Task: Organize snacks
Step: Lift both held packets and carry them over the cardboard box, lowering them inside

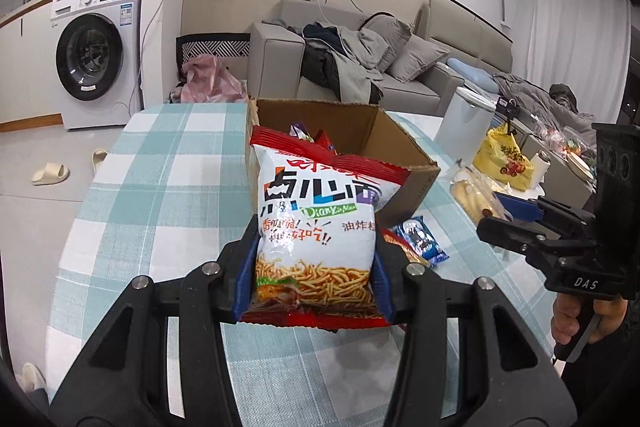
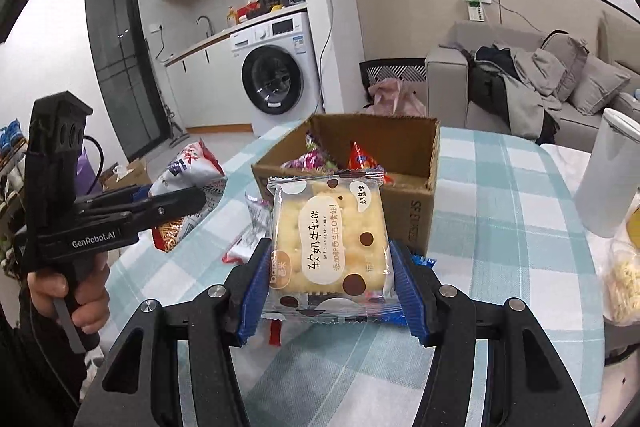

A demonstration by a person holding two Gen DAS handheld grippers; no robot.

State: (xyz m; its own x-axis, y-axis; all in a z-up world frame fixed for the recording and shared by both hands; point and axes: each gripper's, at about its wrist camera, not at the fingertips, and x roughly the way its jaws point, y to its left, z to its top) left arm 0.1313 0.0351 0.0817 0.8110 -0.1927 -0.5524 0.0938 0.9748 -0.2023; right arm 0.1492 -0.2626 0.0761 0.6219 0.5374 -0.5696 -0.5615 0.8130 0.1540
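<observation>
In the left wrist view, the left gripper point(image 1: 314, 279) is closed on the lower half of a puffy noodle snack bag point(image 1: 320, 223), its blue pads pressing in from both sides, and the bag stands upright just in front of the cardboard box point(image 1: 404, 143) on the checked tablecloth point(image 1: 160, 187). The bag is air-filled and slick, so I judge it could squirm out of the pads or burst if squeezed harder; its tall top could also catch the box's near wall and fold over rather than drop in. A blue wrapped snack point(image 1: 420, 239) lies on the cloth by the box corner and could be brushed off by a low pass. In the right wrist view, the right gripper point(image 2: 330, 287) is closed on the edges of a flat nougat cake packet point(image 2: 330, 247), held above loose wrappers and just short of the box. The grip falls on the thin film edges, so the packet may tilt or slide free. Both grippers head for one opening already holding packets, so they could collide, or knock the light box along the cloth.
</observation>
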